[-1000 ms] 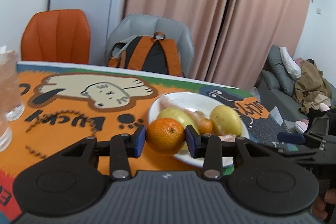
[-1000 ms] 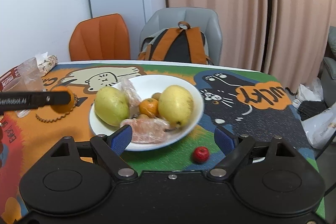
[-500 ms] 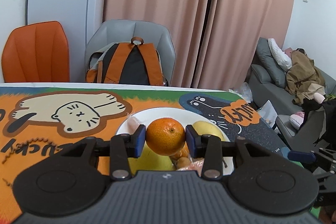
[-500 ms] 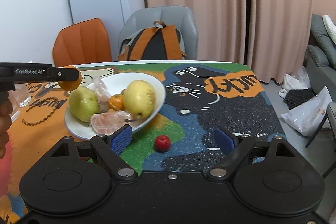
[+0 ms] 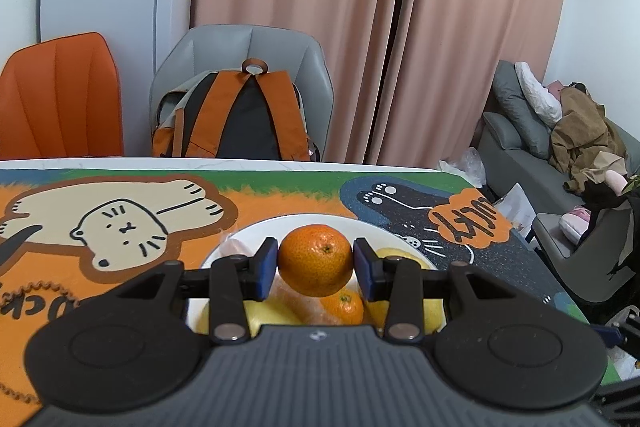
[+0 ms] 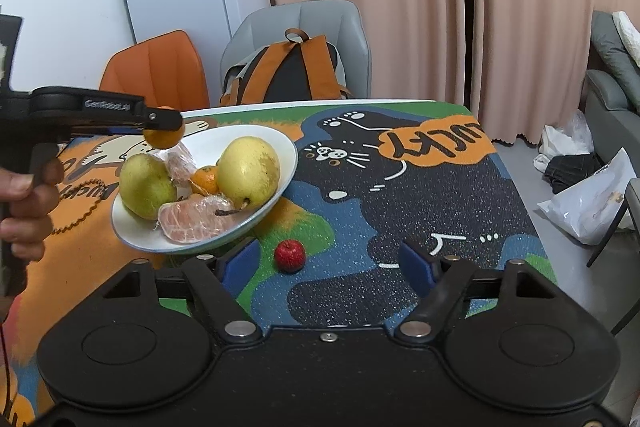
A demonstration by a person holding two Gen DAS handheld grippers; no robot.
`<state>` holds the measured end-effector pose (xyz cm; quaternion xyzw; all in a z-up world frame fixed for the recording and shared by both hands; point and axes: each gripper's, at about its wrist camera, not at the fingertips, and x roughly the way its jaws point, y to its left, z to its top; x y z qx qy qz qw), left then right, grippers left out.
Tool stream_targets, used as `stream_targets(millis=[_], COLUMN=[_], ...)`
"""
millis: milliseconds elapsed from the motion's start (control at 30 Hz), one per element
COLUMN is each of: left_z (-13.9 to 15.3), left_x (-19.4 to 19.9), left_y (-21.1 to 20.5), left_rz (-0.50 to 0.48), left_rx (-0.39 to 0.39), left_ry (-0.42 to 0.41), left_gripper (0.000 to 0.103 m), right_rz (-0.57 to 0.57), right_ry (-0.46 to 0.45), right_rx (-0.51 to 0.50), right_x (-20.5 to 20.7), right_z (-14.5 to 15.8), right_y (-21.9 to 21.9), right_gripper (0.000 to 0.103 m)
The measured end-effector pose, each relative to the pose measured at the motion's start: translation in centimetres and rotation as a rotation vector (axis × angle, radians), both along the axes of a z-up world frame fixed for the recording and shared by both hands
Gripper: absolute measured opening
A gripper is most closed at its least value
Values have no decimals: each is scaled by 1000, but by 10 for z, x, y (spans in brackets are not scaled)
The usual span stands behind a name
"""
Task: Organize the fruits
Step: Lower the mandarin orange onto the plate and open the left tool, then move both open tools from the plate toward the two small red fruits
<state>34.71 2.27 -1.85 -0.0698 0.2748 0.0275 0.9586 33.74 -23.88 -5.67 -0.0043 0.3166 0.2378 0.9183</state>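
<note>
Right wrist view, left to right. Left gripper point(image 6: 162, 121), upper left, clamps a mandarin point(image 6: 163, 138) above the plate's point(image 6: 280, 143) left rim. The plate, centre left, holds two pears, a small orange and wrapped pieces. A red fruit point(image 6: 289, 255) lies lower centre between the spread fingers of the right gripper point(image 6: 330, 263), which grasps nothing.

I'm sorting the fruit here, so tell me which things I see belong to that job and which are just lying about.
Belongs to the job:
left gripper holding the tangerine
white plate with pears and wrapped pomelo pieces
small red fruit on the mat
open right gripper

Just lying about:
backpack
chairs
plastic bags
</note>
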Motion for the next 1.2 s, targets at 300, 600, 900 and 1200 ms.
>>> stream_targets(millis=[300, 600, 900, 1200], left_z=[-10, -4, 12, 18], left_x=[15, -4, -34, -61], left_y=[-1, 8, 12, 15], left_rz=[39, 48, 47, 76], left_rx=[30, 10, -21, -33], left_ry=[25, 40, 23, 11], left_gripper=[43, 43, 60, 81], right_rz=[-10, -1, -7, 9], right_ry=[24, 23, 7, -12], right_rx=[2, 6, 20, 20], right_x=[7, 3, -5, -13], right_z=[-8, -8, 0, 9], right_y=[-4, 0, 1, 6], right_gripper=[74, 73, 73, 77])
